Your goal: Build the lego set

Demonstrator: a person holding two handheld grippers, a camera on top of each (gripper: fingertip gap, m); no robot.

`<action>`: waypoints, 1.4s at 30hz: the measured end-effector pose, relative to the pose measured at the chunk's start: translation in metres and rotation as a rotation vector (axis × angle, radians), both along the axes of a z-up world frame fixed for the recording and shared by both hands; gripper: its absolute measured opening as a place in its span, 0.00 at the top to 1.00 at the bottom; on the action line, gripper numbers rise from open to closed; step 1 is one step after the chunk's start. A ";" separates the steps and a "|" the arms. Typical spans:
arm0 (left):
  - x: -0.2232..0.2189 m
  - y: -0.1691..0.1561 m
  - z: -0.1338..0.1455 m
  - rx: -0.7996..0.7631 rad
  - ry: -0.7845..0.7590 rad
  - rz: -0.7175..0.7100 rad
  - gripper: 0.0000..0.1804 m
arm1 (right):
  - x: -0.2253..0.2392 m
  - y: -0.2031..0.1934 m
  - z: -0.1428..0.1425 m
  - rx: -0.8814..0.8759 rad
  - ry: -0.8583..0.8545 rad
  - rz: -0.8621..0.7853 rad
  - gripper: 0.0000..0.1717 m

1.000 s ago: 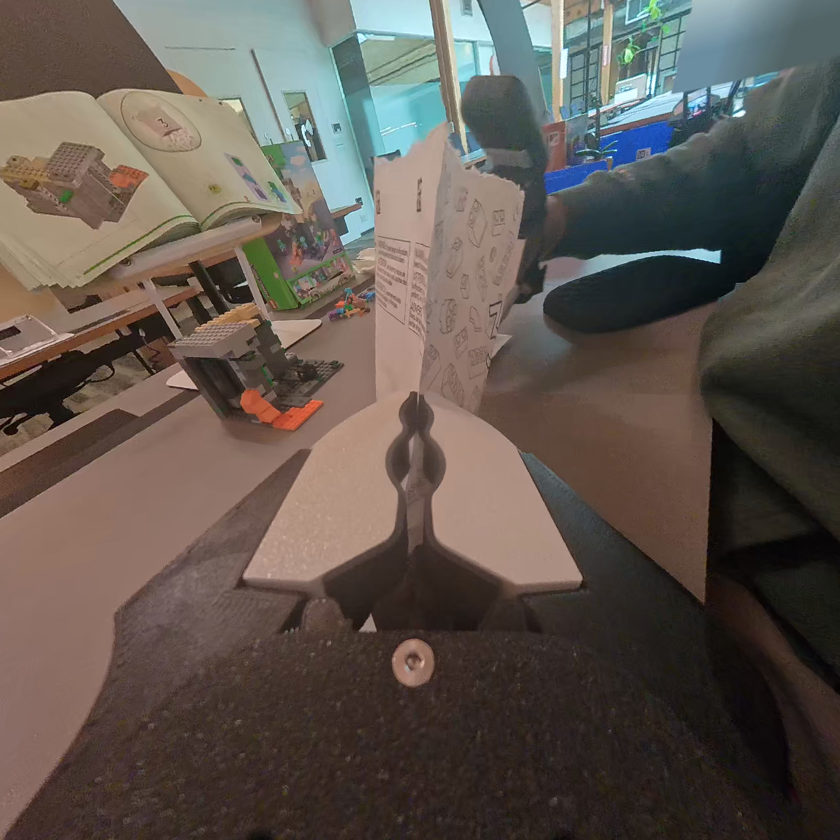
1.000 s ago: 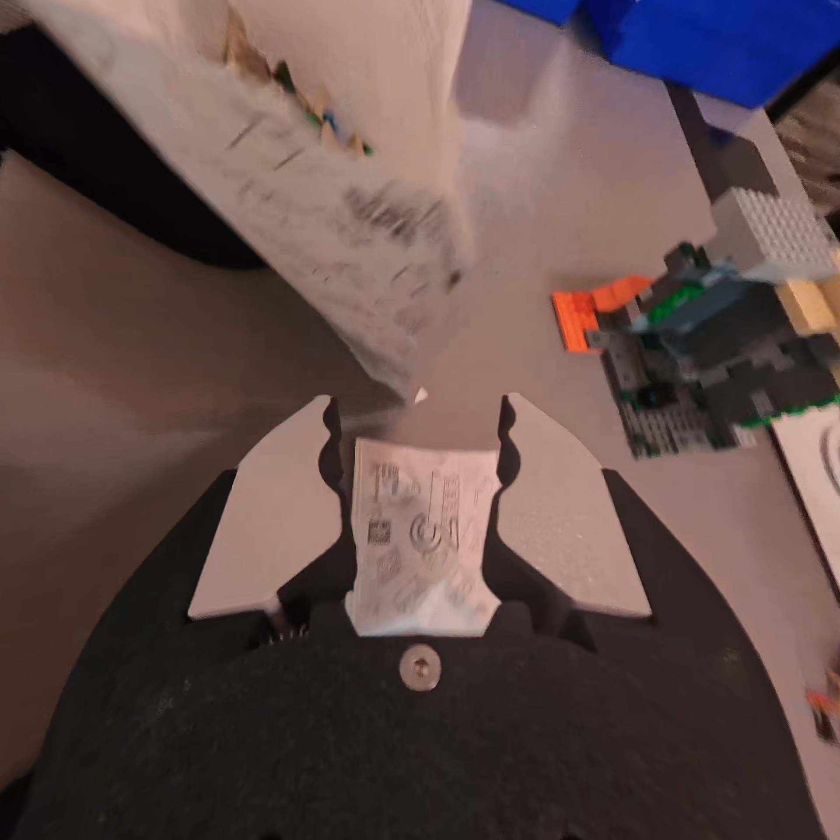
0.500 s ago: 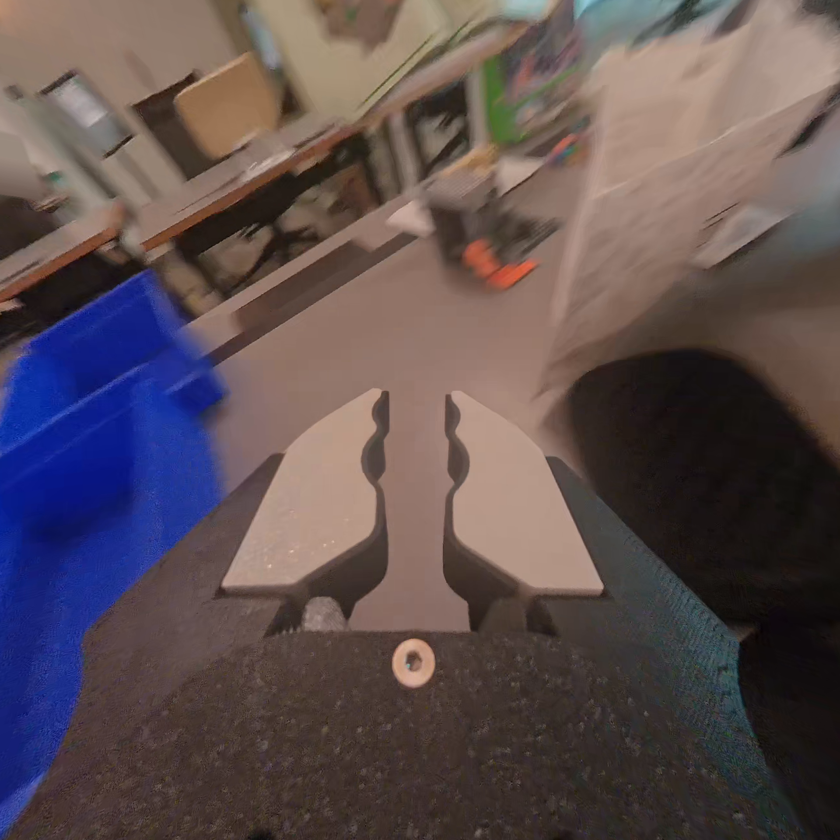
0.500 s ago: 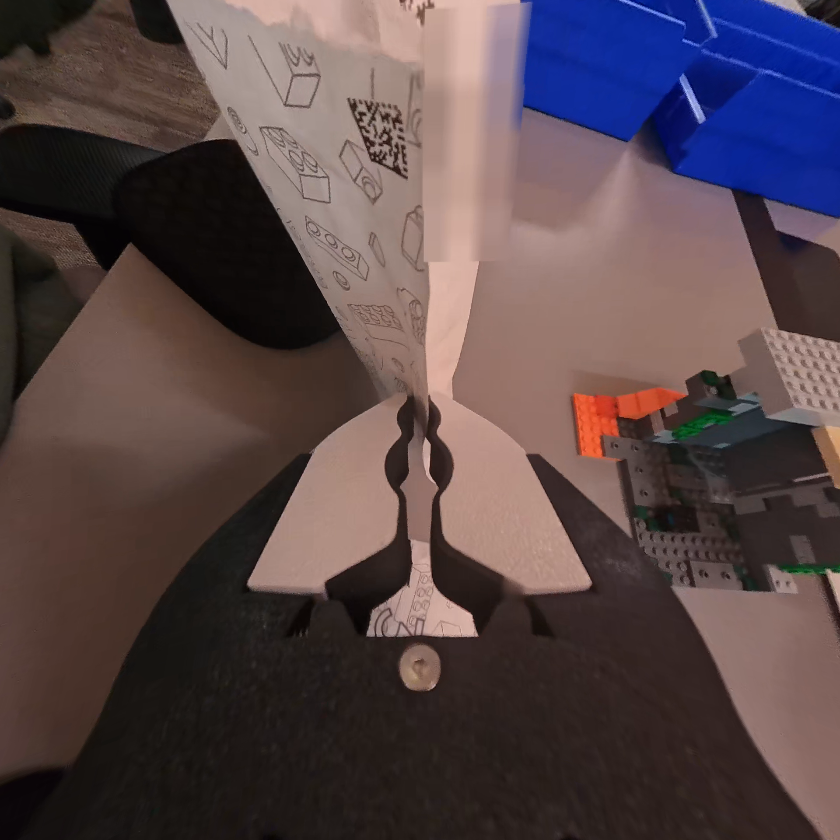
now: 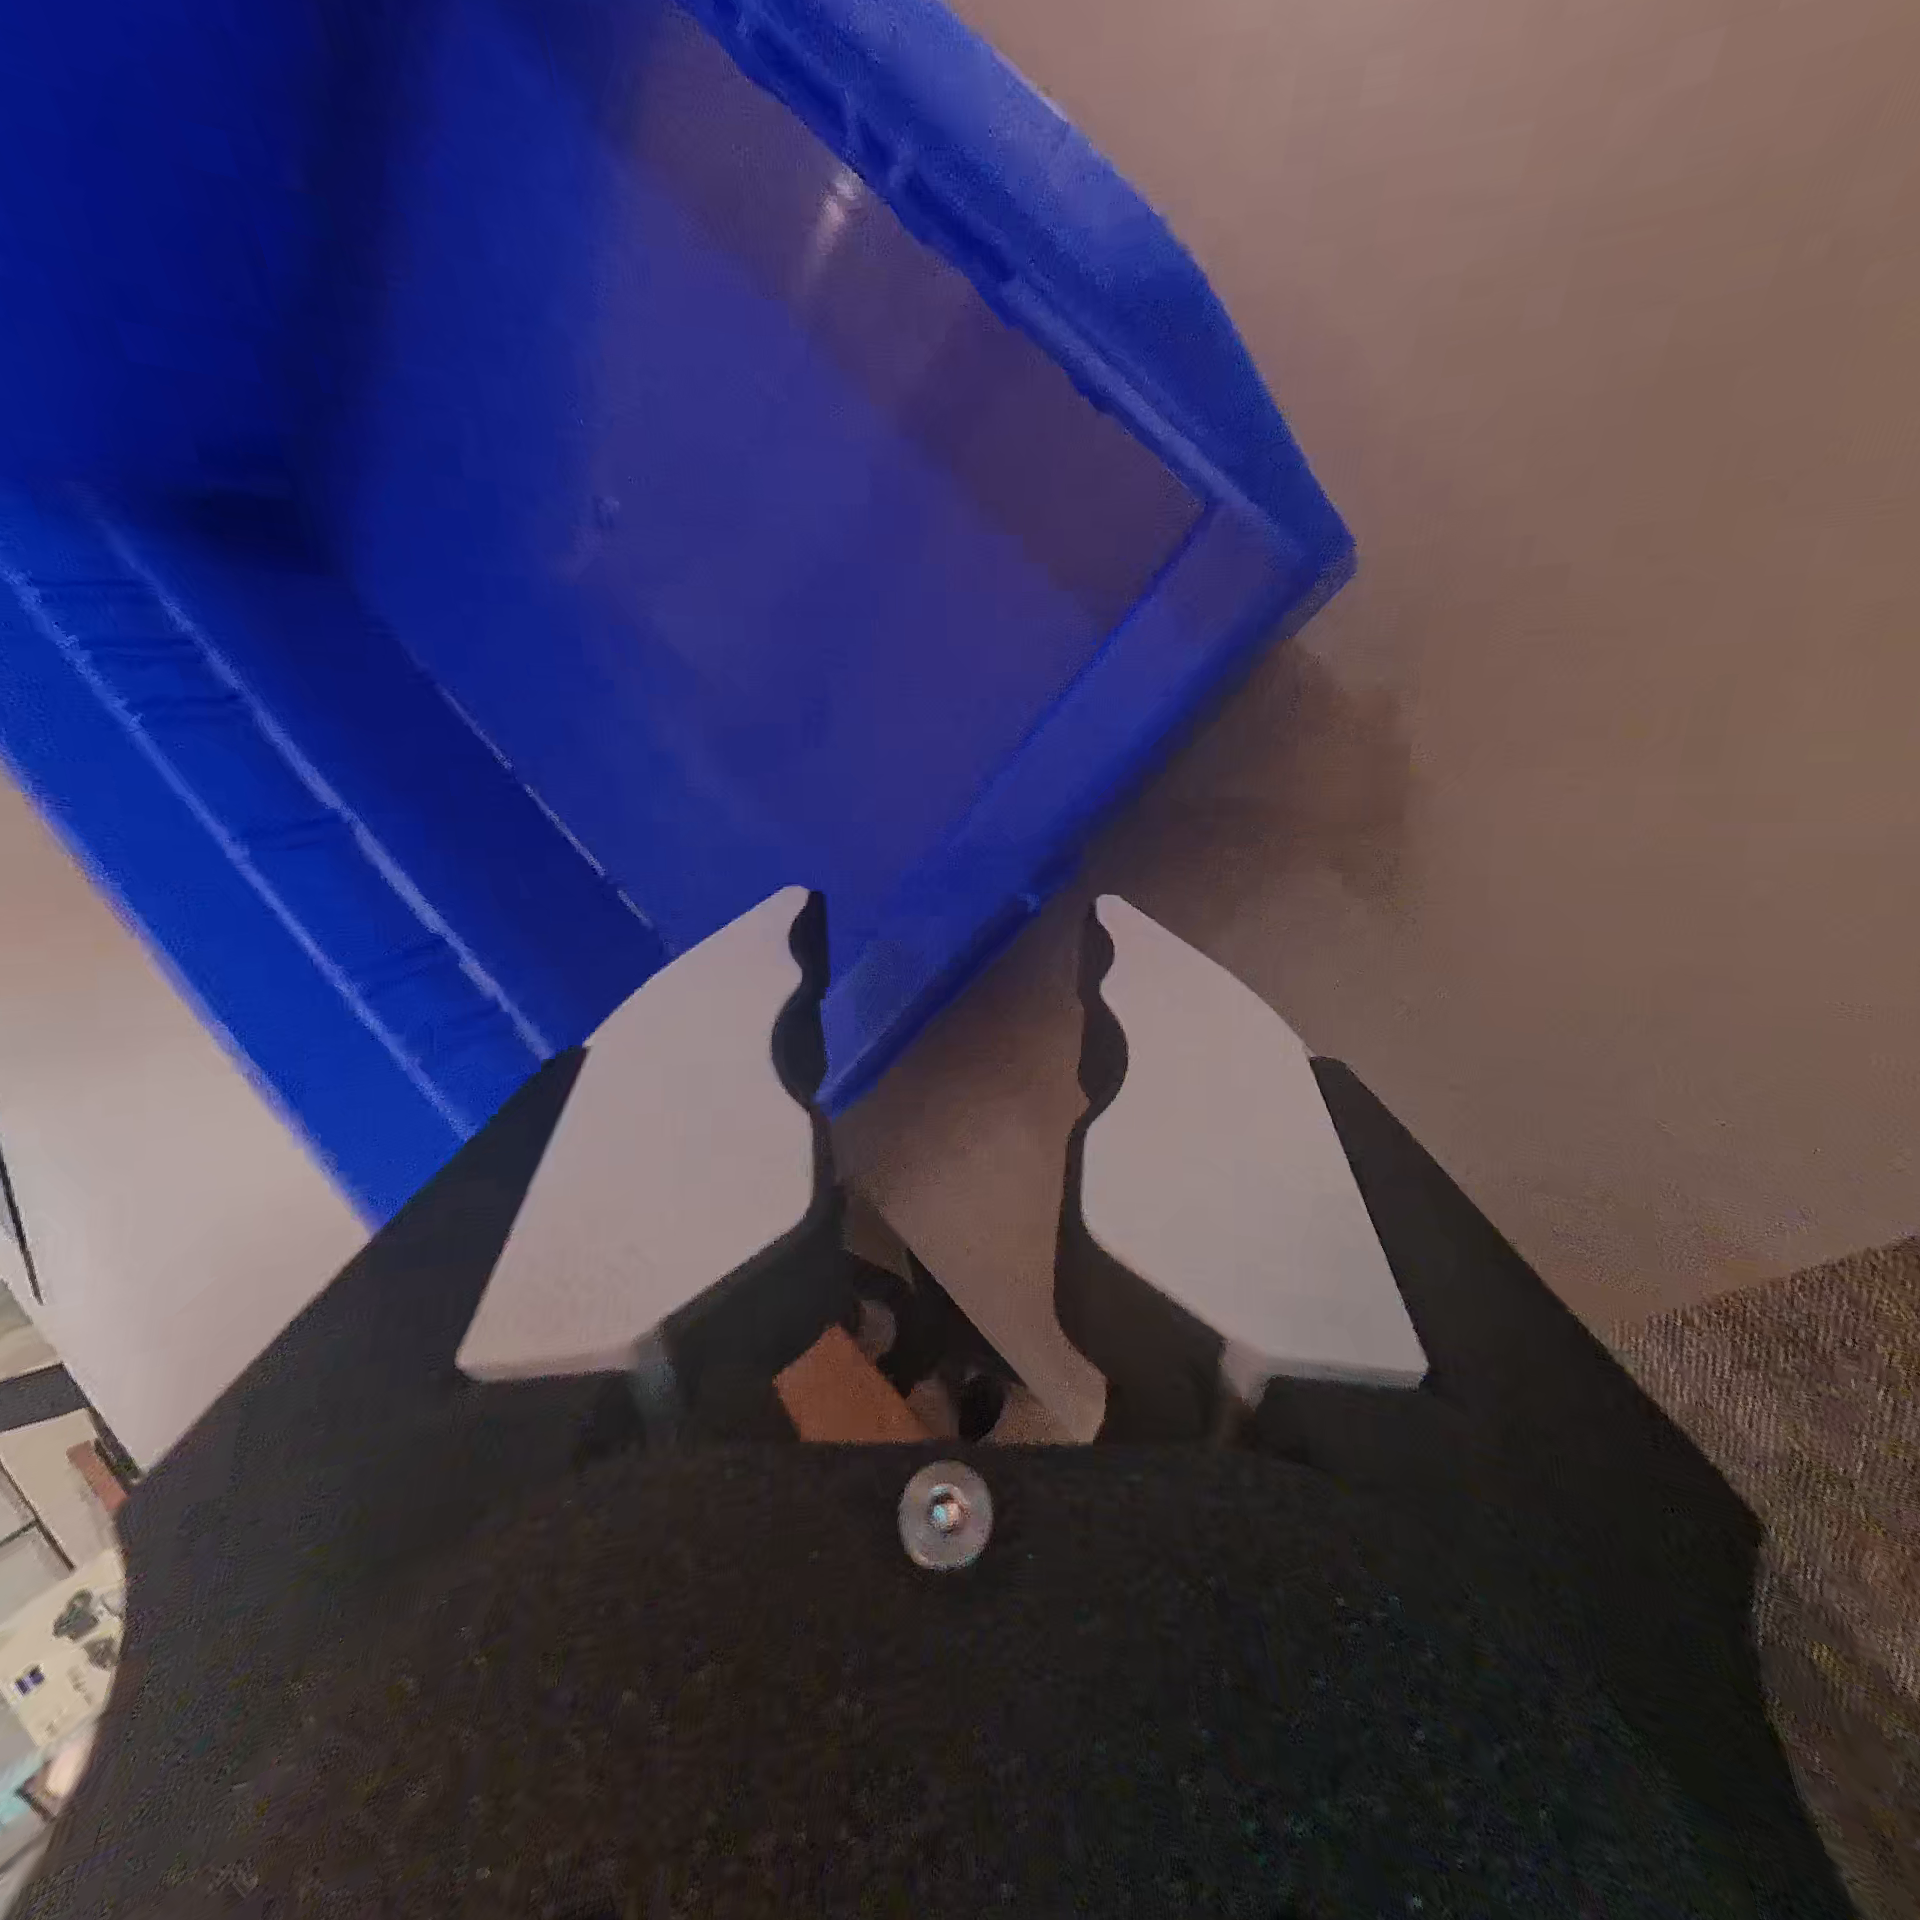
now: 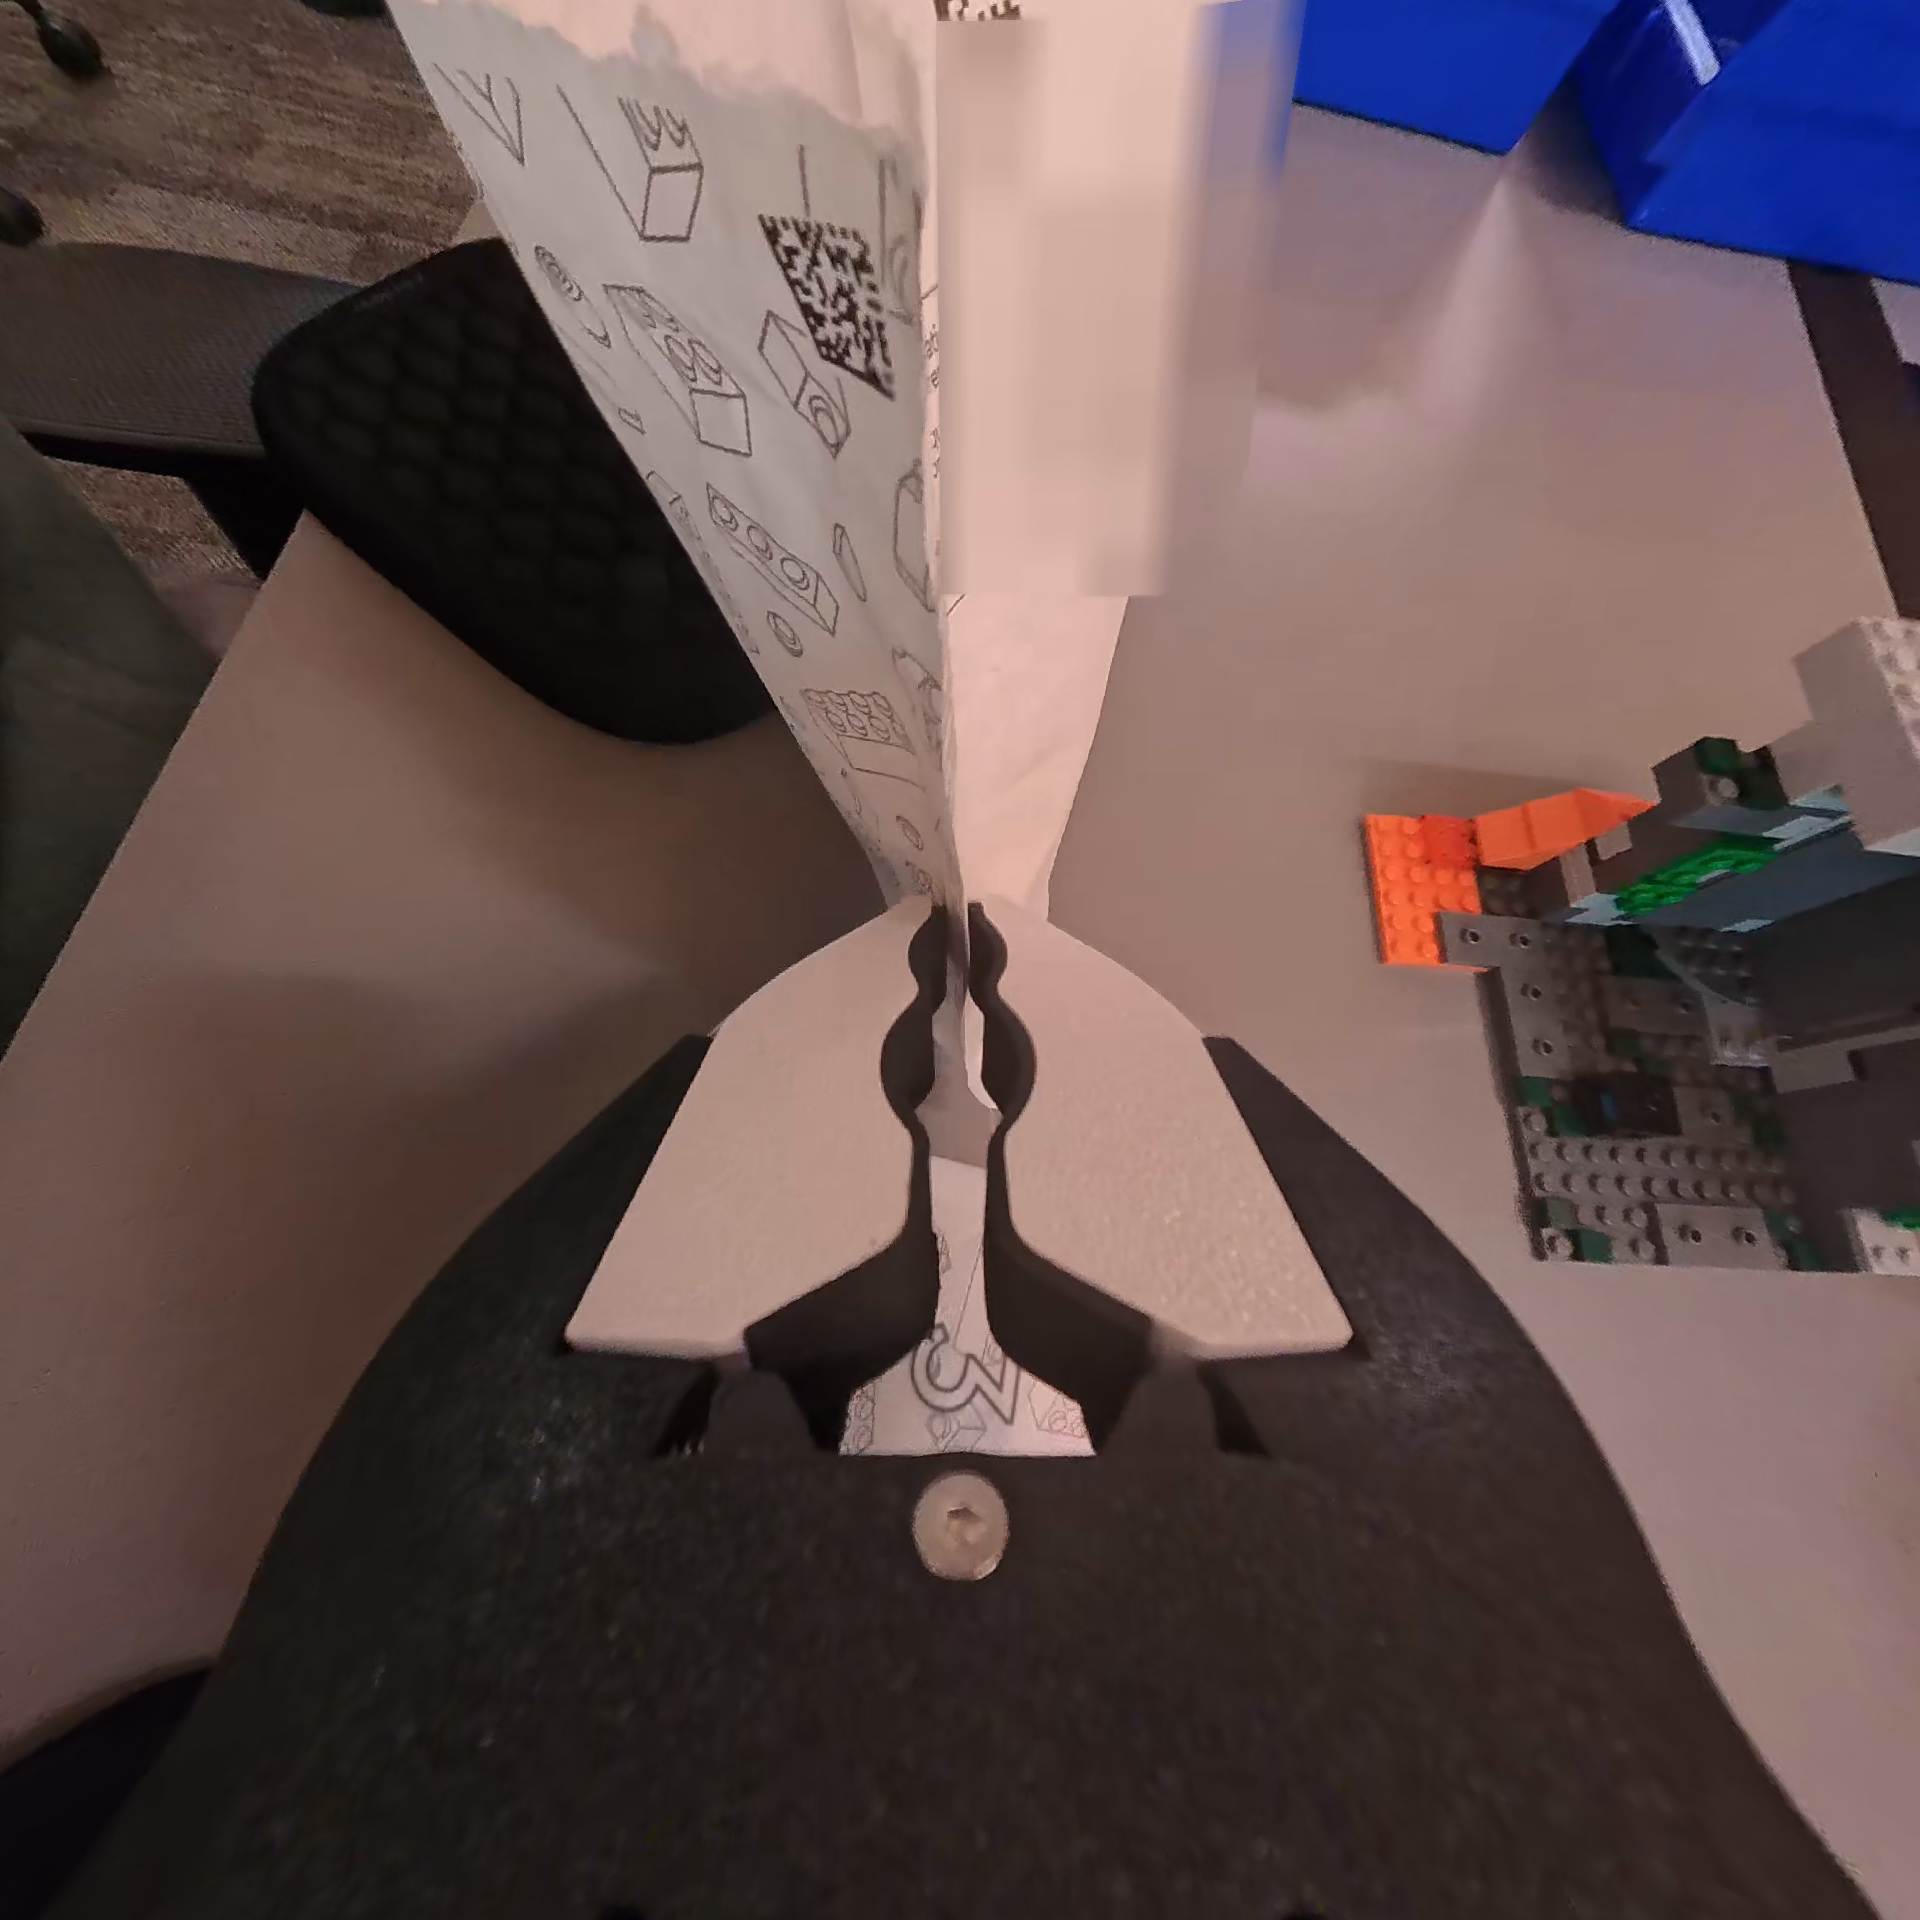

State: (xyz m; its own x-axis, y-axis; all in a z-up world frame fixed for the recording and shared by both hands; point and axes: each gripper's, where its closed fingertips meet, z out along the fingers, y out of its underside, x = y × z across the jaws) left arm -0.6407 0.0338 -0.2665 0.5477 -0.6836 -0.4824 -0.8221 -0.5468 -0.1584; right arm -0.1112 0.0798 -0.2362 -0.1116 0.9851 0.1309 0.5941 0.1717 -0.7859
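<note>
One white paper bag printed with brick outlines [image 6: 727, 343] is clamped by the closed right tongs [image 6: 958, 920]; the left tongs [image 5: 951, 914] are held open, unladen, above one blue plastic bin [image 5: 1101, 748] on the desk [image 5: 1558, 416].

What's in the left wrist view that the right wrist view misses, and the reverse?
Left wrist only: the left hand-held gripper, open and holding nothing, over the corner of a blue bin.

Right wrist only: the right hand-held gripper shut on a white printed paper bag, a brick model, a black chair.

Shared: the tan table and blue bins.
</note>
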 end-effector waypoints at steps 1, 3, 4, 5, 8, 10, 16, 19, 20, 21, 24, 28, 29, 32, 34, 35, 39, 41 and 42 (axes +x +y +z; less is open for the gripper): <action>0.001 0.001 -0.006 -0.028 0.008 -0.011 0.76 | 0.001 0.000 -0.001 -0.005 -0.005 -0.003 0.98; 0.003 0.003 -0.015 -0.052 0.048 -0.039 0.81 | 0.003 0.000 -0.003 -0.016 -0.017 -0.008 0.98; 0.006 0.004 -0.015 -0.053 0.063 -0.039 0.81 | 0.004 0.001 -0.004 -0.021 -0.021 -0.014 0.98; 0.015 0.005 -0.015 -0.047 0.045 -0.037 0.81 | 0.005 0.002 -0.004 -0.025 -0.023 -0.022 0.98; 0.060 0.008 -0.015 0.006 -0.008 -0.084 0.82 | 0.007 0.005 -0.004 -0.051 -0.021 -0.038 0.98; 0.091 0.009 -0.015 0.022 0.001 -0.103 0.83 | 0.008 0.007 -0.005 -0.078 -0.026 -0.048 0.98; 0.187 0.024 -0.015 0.100 -0.038 -0.102 0.83 | 0.010 0.014 -0.011 -0.126 -0.061 -0.083 0.98; 0.218 0.035 -0.015 0.118 -0.072 -0.076 0.83 | 0.010 0.016 -0.012 -0.128 -0.075 -0.092 0.98; 0.223 0.039 -0.015 0.119 -0.080 -0.059 0.83 | 0.010 0.016 -0.012 -0.127 -0.081 -0.094 0.98; 0.226 0.042 -0.015 0.120 -0.087 -0.047 0.83 | 0.010 0.016 -0.012 -0.125 -0.086 -0.096 0.98; 0.230 0.048 -0.015 0.118 -0.118 -0.001 0.84 | 0.010 0.015 -0.011 -0.122 -0.090 -0.093 0.98; 0.229 0.045 -0.015 0.106 -0.125 0.067 0.84 | 0.009 0.013 -0.012 -0.123 -0.090 -0.086 0.98; 0.228 0.043 -0.015 0.100 -0.129 0.088 0.84 | 0.009 0.013 -0.013 -0.127 -0.089 -0.085 0.98; 0.227 0.031 -0.015 0.077 -0.137 0.148 0.84 | 0.008 0.011 -0.014 -0.128 -0.084 -0.076 0.98; 0.229 0.021 -0.015 0.074 -0.150 0.179 0.84 | 0.007 0.010 -0.014 -0.125 -0.081 -0.073 0.98; 0.231 0.018 -0.015 0.084 -0.157 0.185 0.84 | 0.007 0.009 -0.015 -0.127 -0.079 -0.073 0.98; 0.242 0.013 -0.015 0.113 -0.167 0.178 0.84 | 0.007 0.008 -0.017 -0.130 -0.073 -0.069 0.98; 0.248 0.013 -0.014 0.120 -0.173 0.161 0.84 | 0.007 0.008 -0.018 -0.137 -0.072 -0.070 0.98; 0.249 0.014 -0.013 0.128 -0.174 0.154 0.84 | 0.007 0.008 -0.017 -0.136 -0.071 -0.072 0.98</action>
